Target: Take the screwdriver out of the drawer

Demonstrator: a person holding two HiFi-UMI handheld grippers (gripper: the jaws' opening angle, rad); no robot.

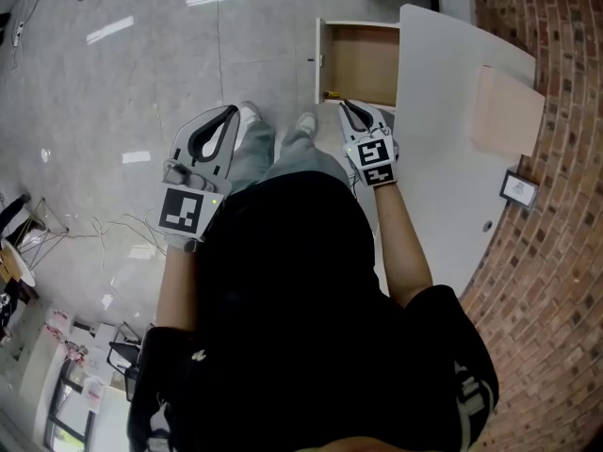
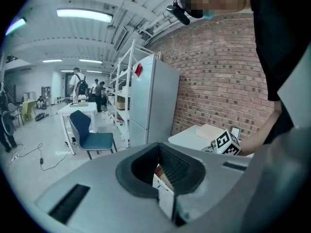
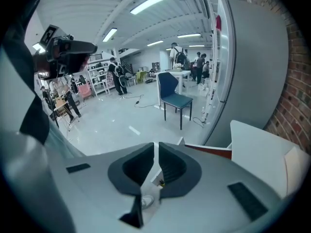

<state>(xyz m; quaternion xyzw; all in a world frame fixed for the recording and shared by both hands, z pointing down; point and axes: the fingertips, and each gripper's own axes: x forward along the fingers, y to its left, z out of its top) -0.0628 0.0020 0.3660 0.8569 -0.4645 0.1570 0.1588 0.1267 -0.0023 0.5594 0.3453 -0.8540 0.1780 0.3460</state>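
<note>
Wood-brown inside and white outside, the drawer [image 1: 358, 64] stands pulled out at about one o'clock from the person, under the edge of the curved white worktop [image 1: 443, 158]. A small yellow bit [image 1: 330, 94] shows at the drawer's seven o'clock corner. It is the only trace of what may be the screwdriver, and it is too small to tell for sure.

The right tool [image 1: 342, 104] points steeply down at the drawer's six o'clock edge, just beside that yellow bit. Its jaws stand a thin crack apart with nothing gripped between them.

The left tool [image 1: 230, 111] hangs over the pale floor [image 1: 141, 64] at the drawer's eight o'clock, well apart from it. Its jaws are closed tip to tip and hold nothing. Between the two tools the person's light shoes [image 1: 250, 113] point toward twelve.

On the worktop, at three o'clock from the drawer, lies a beige sheet [image 1: 507, 111]. A small framed card [image 1: 519, 188] sits near it at its six o'clock. Red brick [image 1: 556, 281] runs along the worktop's far side.
</note>
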